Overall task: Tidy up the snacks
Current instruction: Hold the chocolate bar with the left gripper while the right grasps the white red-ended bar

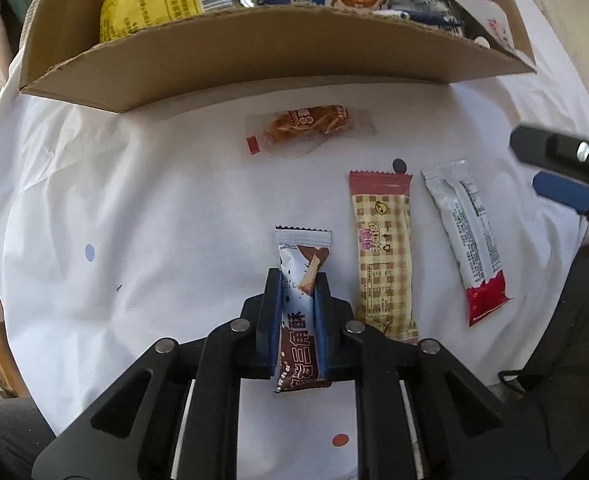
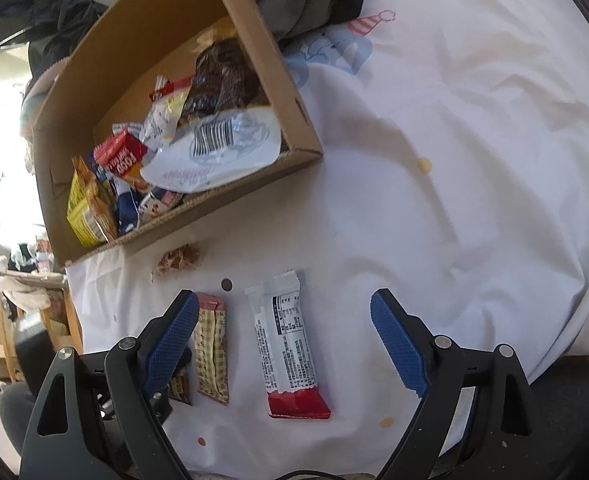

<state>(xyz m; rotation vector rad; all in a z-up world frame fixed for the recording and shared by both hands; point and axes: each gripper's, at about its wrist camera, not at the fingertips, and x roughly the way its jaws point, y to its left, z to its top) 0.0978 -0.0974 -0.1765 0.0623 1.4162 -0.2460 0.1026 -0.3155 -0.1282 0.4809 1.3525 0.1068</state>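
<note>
Partly hidden between my left tool's (image 1: 298, 280) blue pads is a brown-and-white snack bar (image 1: 302, 276); the pads are clamped on its middle, so only its top end and bottom end show. From the right wrist camera just a dark corner of that bar peeks out behind my right tool's left finger.

Four loose snacks lie on the white sheet (image 1: 134, 200), counted left to right: the held bar, a clear packet with an orange-brown snack (image 1: 308, 124) farther off near the box, a yellow checked bar (image 1: 382, 256) just beside the held one, and a white bar with a red end (image 1: 466, 240) lying back-side up. The print on all of them is too small for me to read.

Beyond them sits one cardboard box (image 1: 254, 60), its top cut off by the frame in the left view. Inside I can make out a yellow bag, a red-and-white carton and a large white bag with a barcode (image 2: 218, 140); the rest is a jumble I cannot count.

My right tool (image 2: 284, 334) hangs wide apart above the white bar, gripping nothing.
</note>
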